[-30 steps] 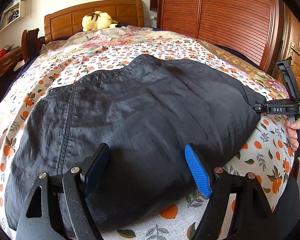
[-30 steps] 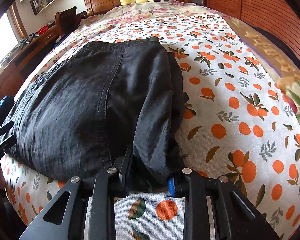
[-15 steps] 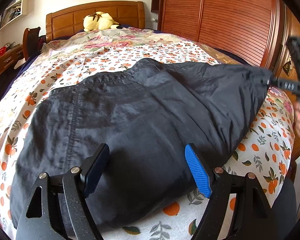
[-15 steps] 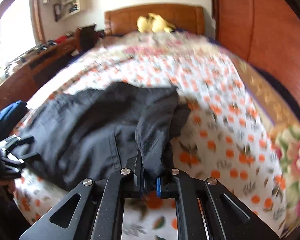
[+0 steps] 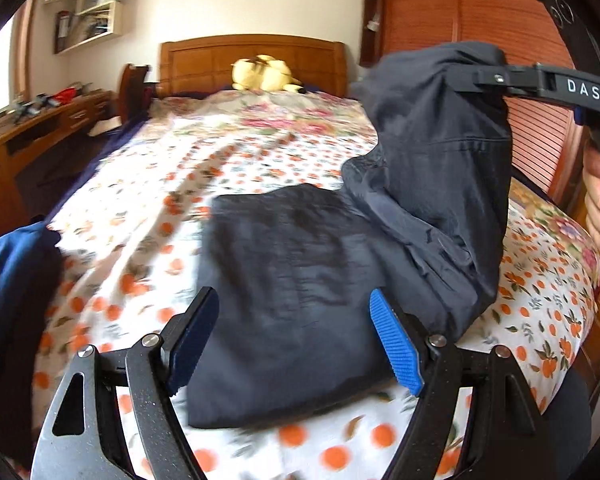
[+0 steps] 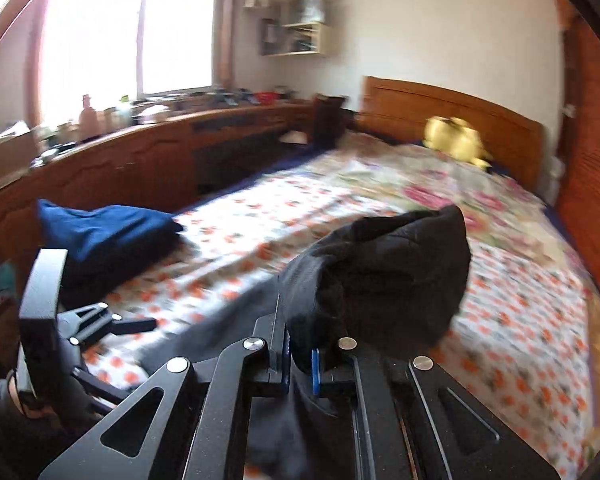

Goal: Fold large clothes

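Observation:
A large black garment (image 5: pixel 300 288) lies on the orange-print bedspread (image 5: pixel 148 216). My right gripper (image 6: pixel 300 364) is shut on the garment's right edge (image 6: pixel 380 276) and holds it lifted high above the bed; in the left wrist view the raised part (image 5: pixel 444 152) hangs from that gripper (image 5: pixel 496 78) and drapes over the flat part. My left gripper (image 5: pixel 296 344) is open and empty, its blue pads (image 5: pixel 396 348) just above the garment's near edge. It shows at the left of the right wrist view (image 6: pixel 112 322).
A folded blue garment (image 6: pixel 100 228) lies at the bed's left edge. A yellow plush toy (image 5: pixel 264 74) sits by the wooden headboard (image 5: pixel 252 60). A wooden desk (image 6: pixel 160 148) runs along the left, a wardrobe (image 5: pixel 480 12) along the right.
My right gripper has lifted the garment's right edge up off the bed and carried it leftward over the flat part. My left gripper stays open near the front edge.

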